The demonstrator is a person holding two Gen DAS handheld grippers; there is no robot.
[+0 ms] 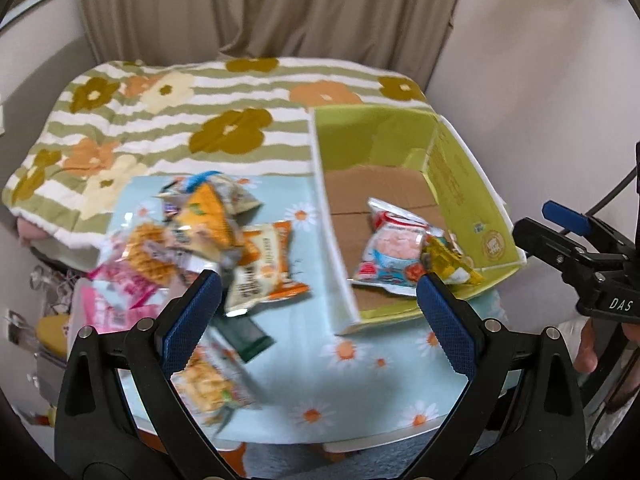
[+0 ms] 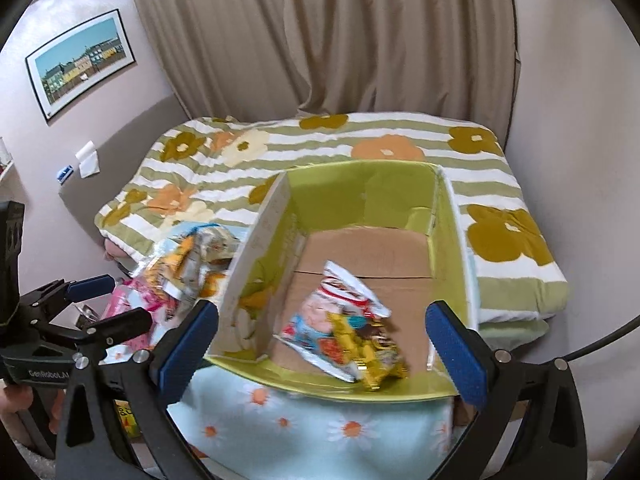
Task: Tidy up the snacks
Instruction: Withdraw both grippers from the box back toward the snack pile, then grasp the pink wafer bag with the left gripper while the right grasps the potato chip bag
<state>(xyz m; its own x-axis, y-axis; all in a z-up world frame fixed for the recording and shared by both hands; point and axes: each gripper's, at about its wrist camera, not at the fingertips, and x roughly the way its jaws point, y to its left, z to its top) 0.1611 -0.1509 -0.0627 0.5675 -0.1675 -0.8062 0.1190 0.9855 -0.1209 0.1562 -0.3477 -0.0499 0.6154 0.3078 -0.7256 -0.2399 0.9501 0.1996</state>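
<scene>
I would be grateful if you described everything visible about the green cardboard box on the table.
The green cardboard box is open-topped, with lime-green walls inside and out, pale cut edges and a plain brown corrugated floor with a seam across it. It sits upright on the daisy-print light blue tablecloth, its far side toward the flowered striped quilt. Two packets lie inside near the front: a red-white-and-blue snack bag and a yellow wrapper overlapping it.
</scene>
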